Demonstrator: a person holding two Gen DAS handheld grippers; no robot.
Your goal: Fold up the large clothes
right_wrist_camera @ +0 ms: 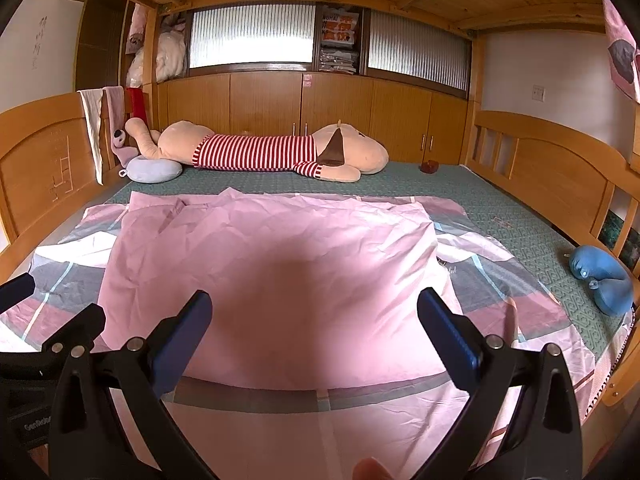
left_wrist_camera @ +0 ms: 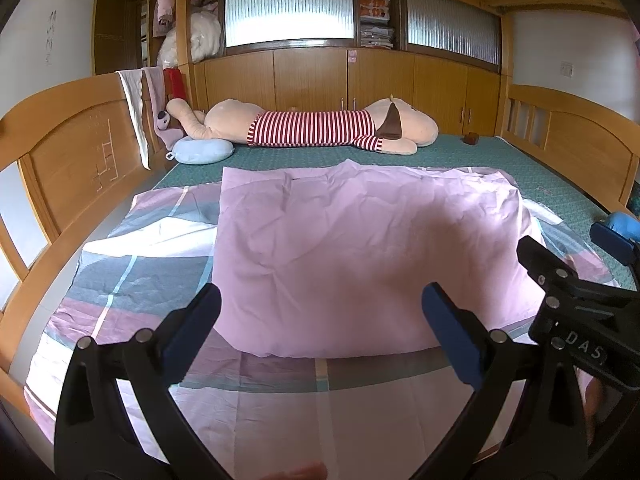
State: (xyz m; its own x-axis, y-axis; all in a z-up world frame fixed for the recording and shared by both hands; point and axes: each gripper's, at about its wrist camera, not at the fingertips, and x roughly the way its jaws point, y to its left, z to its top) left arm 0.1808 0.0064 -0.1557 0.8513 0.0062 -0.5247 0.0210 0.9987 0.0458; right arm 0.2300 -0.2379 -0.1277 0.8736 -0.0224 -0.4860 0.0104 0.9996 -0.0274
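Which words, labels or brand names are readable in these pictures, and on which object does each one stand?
"DAS": white letters on the right gripper, cut off by the frame edge.
"GenRobo": on the left gripper, cut off too.
Packages on the shelf: large red characters, too blurred.
Wall writing: illegible.
Script on the bedsheet: too small.

A big plush dog [left_wrist_camera: 320, 128] in a striped shirt lies along the wooden cabinets [left_wrist_camera: 312, 76]. A pale blue neck pillow [left_wrist_camera: 202, 151] rests near its feet, on the green mattress [left_wrist_camera: 460, 152].

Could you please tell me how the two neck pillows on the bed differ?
The pale blue pillow lies at the far left beside the plush dog; the deep blue pillow lies alone near the right rail. The pale one lies flat, the deep one bunched. Both rest on the green mattress.
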